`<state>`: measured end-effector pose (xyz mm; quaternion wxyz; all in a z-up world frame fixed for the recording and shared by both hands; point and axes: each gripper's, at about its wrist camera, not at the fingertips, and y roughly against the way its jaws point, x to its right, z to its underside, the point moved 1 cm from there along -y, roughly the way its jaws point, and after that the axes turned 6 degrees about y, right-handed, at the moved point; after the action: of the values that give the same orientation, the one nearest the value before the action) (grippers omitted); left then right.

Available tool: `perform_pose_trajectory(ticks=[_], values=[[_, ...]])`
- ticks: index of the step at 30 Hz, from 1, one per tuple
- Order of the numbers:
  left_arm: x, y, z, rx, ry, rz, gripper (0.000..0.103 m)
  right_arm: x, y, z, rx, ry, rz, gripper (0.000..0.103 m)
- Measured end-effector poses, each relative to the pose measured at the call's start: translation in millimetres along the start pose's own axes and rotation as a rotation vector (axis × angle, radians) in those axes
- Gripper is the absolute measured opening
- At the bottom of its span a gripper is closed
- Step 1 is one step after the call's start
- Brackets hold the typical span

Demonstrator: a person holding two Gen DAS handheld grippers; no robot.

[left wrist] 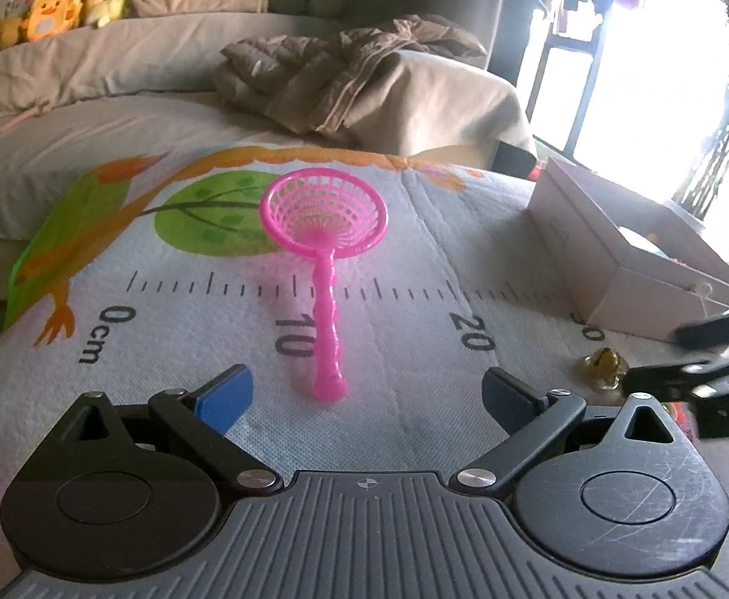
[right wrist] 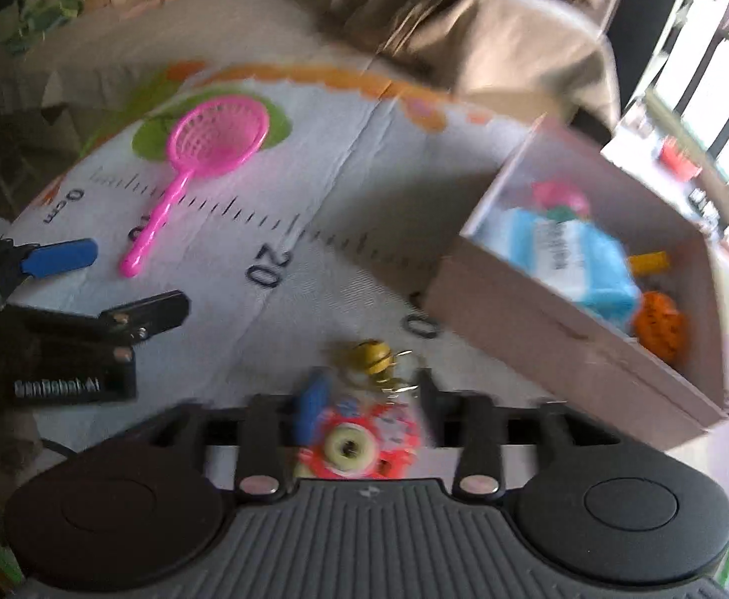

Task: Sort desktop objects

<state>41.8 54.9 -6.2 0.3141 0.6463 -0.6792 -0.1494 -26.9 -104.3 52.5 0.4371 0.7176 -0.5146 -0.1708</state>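
A pink toy strainer lies on the ruler-print mat, its handle end just ahead of my open, empty left gripper. It also shows in the right wrist view. My right gripper is shut on a red keychain toy with a yellow bell hanging off it. The bell also shows in the left wrist view. A white box to the right holds a blue pack and an orange toy.
The white box also shows at the right in the left wrist view. A crumpled brown jacket lies on the bed behind the mat. Plush toys sit far left. The left gripper shows in the right wrist view.
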Motion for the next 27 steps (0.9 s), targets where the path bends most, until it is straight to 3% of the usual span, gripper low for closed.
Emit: perform_pose_trajectory(ticks=[1,3,6,8,10,11,16,20,24,27], values=[[0.5,-0.3,0.0,-0.002,-0.003,-0.003,0.101,3.5,3.8,6.6,0.037,-0.013,0.025,0.078],[1.8,-1.8,0.0,-0.005,-0.014,-0.012,0.101,10.8,0.6,16.1,0.052,-0.039,0.033,0.078],[3.7,-2.5,0.2,-0.009,-0.025,-0.022,0.101,25.1,-8.3,22.5,0.082,-0.128,-0.026,0.078],[4.6,-2.8,0.3,-0.011,-0.030,-0.027,0.101,29.7,-9.7,24.8,0.112,-0.167,-0.047,0.071],[5.4,-3.2,0.5,-0.014,-0.035,-0.032,0.101,30.9,-9.5,28.1,0.136,-0.192,-0.089,0.053],[6.3,-3.5,0.3,-0.015,-0.040,-0.036,0.101,30.6,-8.2,30.8,0.145,-0.205,-0.112,0.051],[9.0,-5.7,-5.2,-0.015,-0.055,-0.042,0.101,20.1,-6.6,43.5,0.150,-0.209,-0.205,0.050],[8.2,-16.3,-30.9,0.023,-0.075,-0.132,0.101,18.3,-5.0,57.9,0.165,-0.184,-0.163,0.051],[2.9,-44.8,-58.2,0.000,-0.090,-0.216,0.101,29.6,-5.7,67.7,0.174,-0.202,-0.067,0.065],[-3.1,-68.6,-70.0,-0.052,-0.078,-0.215,0.101,41.6,-8.8,74.5,0.185,-0.252,-0.019,0.080]])
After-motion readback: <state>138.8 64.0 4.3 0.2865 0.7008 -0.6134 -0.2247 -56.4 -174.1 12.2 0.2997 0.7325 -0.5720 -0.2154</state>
